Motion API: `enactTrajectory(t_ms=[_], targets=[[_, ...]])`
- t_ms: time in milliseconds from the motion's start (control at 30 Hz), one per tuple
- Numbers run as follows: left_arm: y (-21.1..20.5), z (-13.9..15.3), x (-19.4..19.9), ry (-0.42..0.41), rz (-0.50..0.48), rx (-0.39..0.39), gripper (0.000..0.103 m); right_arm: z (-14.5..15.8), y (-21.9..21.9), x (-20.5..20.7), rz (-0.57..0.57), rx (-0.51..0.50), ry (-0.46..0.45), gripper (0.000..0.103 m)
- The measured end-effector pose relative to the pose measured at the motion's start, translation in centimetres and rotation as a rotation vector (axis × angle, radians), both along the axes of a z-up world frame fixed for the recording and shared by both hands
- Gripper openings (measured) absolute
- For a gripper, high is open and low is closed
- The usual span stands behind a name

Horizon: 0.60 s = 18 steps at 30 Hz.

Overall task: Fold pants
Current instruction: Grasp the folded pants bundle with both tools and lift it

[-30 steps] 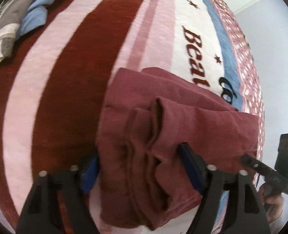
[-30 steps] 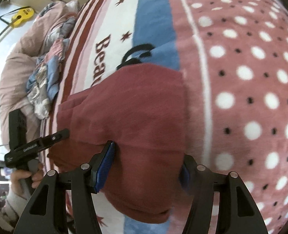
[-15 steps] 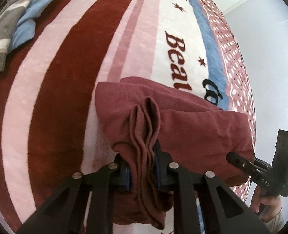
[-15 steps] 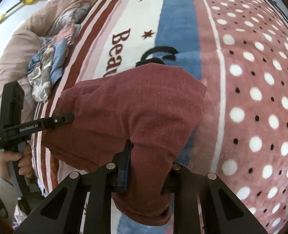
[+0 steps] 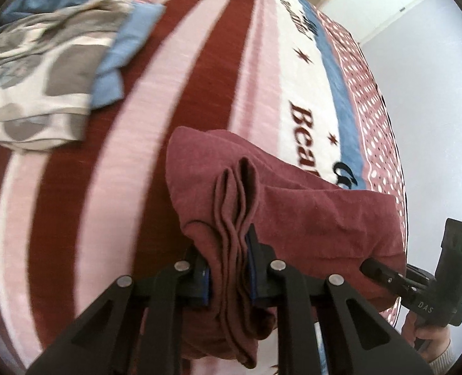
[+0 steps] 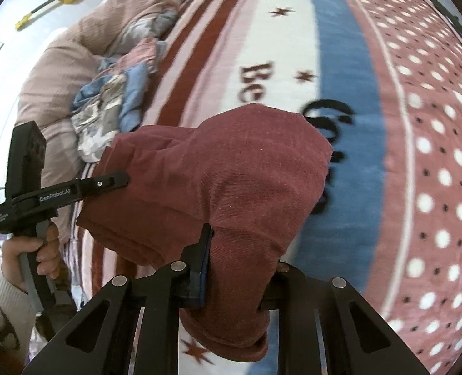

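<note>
Left gripper (image 5: 227,276) clamped on layered edge of maroon knit pants (image 5: 309,212); right gripper (image 6: 238,276) clamped on opposite edge. Pants lifted over striped fleece blanket (image 5: 112,162). Advice: carry both edges level toward 12 o'clock, keep layers aligned, lay flat.

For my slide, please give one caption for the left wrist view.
Left hand-held gripper shut on the bunched edge of folded maroon pants above a striped blanket.
</note>
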<state>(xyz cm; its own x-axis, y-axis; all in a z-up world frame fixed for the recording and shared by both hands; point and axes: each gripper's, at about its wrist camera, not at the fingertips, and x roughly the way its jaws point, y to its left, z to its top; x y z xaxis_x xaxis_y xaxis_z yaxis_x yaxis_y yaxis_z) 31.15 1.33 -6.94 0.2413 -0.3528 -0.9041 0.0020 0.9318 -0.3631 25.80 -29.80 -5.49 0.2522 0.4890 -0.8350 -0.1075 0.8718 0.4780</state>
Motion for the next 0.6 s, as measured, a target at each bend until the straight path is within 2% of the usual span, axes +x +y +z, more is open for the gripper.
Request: enactTrajectory(t_ms=[400,600], targets=[[15.2,2.0,-2.0,-0.011,0.102,0.062,0.014,0.3,14.9,1.0,0.117,0.054,-0.010,0.015],[22.7,1.8,-2.6,-0.005,0.148,0.101,0.014,-0.5,23.2,2.1,0.178,0.083,0.001,0.015]])
